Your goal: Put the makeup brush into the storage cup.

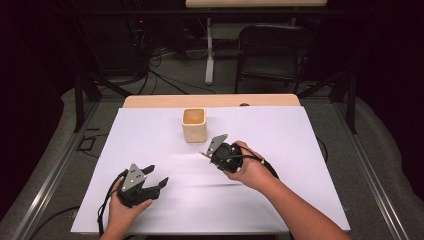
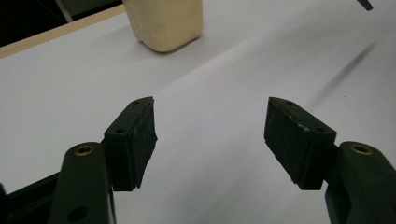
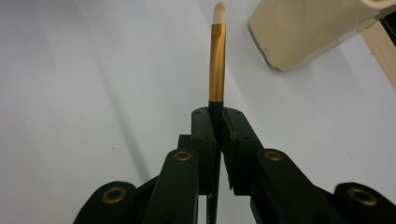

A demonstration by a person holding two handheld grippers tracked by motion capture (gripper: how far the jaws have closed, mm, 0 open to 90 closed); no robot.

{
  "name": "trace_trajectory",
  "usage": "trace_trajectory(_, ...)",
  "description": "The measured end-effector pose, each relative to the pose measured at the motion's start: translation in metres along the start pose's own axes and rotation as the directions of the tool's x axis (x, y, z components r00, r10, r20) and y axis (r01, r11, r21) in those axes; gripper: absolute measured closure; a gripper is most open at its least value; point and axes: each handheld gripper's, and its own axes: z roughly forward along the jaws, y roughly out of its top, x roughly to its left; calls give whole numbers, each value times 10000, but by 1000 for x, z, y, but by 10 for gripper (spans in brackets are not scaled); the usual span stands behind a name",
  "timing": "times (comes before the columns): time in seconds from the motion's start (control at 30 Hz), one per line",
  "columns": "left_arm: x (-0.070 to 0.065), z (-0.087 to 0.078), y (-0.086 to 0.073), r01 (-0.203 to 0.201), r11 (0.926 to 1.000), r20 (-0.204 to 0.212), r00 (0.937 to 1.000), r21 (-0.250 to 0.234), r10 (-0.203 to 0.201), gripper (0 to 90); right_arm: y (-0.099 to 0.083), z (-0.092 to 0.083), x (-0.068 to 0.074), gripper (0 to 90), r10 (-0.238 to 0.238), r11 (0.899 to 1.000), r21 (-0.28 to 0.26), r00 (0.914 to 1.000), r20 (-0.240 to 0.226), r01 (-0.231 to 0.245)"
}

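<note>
A thin brush (image 3: 217, 56) with a dark handle, a gold ferrule and a pale tip sticks out from my right gripper (image 3: 217, 114), which is shut on its handle. In the high view that right gripper (image 1: 210, 156) hovers over the white sheet, with the brush tip (image 1: 202, 152) pointing left, just below a cream square cup (image 1: 194, 124). The cup (image 3: 303, 32) stands upright, to the right of the brush tip. My left gripper (image 1: 157, 175) rests low at the front left, open. Between its fingers (image 2: 135, 140) I see only bare sheet, and the cup (image 2: 163, 23) is farther off.
A white sheet (image 1: 280, 200) covers the wooden table (image 1: 150, 101). Behind the table are a dark folding chair (image 1: 272, 50), a white desk leg (image 1: 209, 55) and cables on the floor. Metal rails run along both sides.
</note>
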Motion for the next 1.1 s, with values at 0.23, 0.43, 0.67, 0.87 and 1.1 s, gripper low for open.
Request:
trace_trajectory(0.23,-3,-2,2,232,9992,219,9995,-313,-225,345,-4,0,5,831,174,9991,-397,9997,152,-168)
trace_trajectory(0.43,-6,-3,4,567,9967,571,9969,-574,-535,350,-7,-1,8,831,312,9957,-880,9992,262,-288)
trace_trajectory(0.67,-9,-4,7,704,9957,606,9959,-609,-667,351,-12,0,12,831,547,9897,-1337,9983,187,-517)
trace_trajectory(0.87,-14,-4,14,670,9957,567,9964,-643,-634,366,-12,-6,13,831,663,9811,-1835,9976,194,-616)
trace_trajectory(1.1,-26,2,28,397,9979,780,9963,-514,-356,382,-11,-17,18,831,541,9647,-2600,9977,404,-418)
